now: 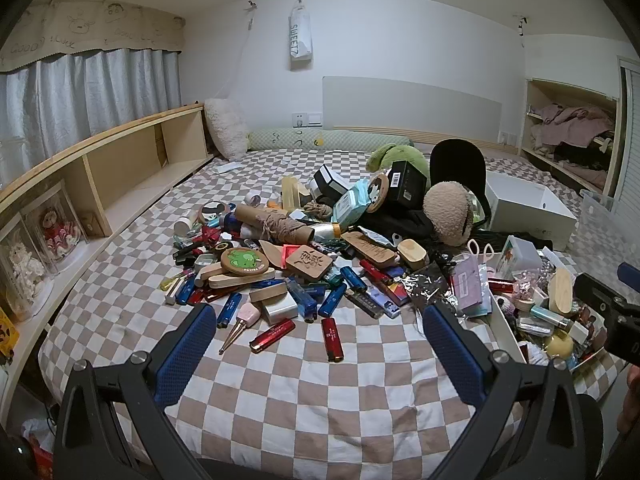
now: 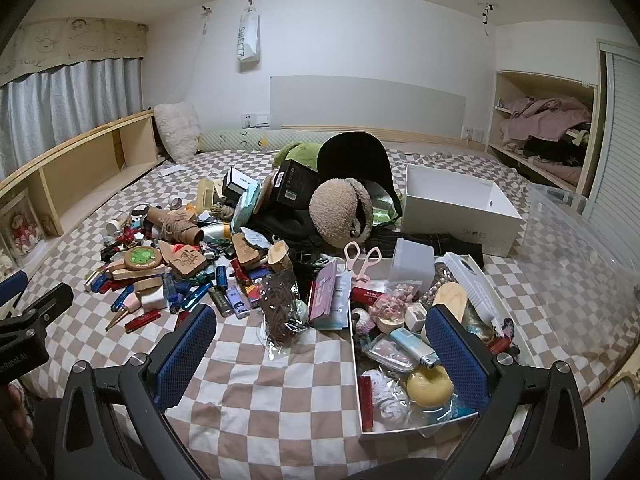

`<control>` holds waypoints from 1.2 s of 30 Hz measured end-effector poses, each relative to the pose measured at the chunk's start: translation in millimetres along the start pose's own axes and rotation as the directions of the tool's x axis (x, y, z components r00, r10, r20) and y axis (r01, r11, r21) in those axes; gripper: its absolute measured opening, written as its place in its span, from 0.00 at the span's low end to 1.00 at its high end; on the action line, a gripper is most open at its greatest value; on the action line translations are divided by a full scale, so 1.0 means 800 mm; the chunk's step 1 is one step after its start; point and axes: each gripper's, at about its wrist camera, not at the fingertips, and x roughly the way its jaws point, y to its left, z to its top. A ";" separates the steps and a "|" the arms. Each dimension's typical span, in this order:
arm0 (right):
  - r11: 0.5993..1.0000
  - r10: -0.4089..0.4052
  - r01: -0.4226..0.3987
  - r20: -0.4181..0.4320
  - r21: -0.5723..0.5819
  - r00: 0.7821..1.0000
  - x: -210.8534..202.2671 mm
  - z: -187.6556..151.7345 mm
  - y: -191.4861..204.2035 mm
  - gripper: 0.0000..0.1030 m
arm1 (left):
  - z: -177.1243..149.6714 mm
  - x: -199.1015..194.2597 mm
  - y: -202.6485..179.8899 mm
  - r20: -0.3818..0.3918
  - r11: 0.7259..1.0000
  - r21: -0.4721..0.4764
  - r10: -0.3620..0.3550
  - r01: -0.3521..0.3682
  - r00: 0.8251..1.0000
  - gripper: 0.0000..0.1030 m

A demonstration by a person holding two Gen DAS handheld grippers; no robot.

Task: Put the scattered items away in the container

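Note:
A heap of scattered small items (image 1: pixel 288 268) lies on the checkered bed: lighters, wooden tags, a cardboard tube, boxes; it also shows in the right wrist view (image 2: pixel 192 264). A shallow white container (image 2: pixel 355 360) at the right holds several items, among them a yellow round sponge (image 2: pixel 430 386); it shows in the left wrist view too (image 1: pixel 505 326). My left gripper (image 1: pixel 320 340) is open and empty, above the bed just short of two red lighters (image 1: pixel 332 338). My right gripper (image 2: pixel 320 344) is open and empty, its right finger over the container.
An empty white shoebox (image 2: pixel 460 208) and a clear plastic bin (image 2: pixel 580 248) stand at the right. A plush toy (image 2: pixel 340 212), a black cap and a crinkly bag (image 2: pixel 282 312) lie by the container. Wooden shelves (image 1: pixel 120 176) run along the left.

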 end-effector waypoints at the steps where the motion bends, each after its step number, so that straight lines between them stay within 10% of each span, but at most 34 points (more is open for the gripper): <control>1: 1.000 -0.002 0.002 -0.001 0.000 1.000 0.000 0.000 0.000 1.00 | 0.000 0.000 0.000 -0.001 1.000 0.000 0.001 -0.001 1.000 1.00; 36: 1.000 -0.004 0.004 -0.011 -0.011 1.000 0.001 0.000 0.003 1.00 | -0.002 0.005 0.014 -0.005 1.000 -0.006 0.001 -0.001 1.000 1.00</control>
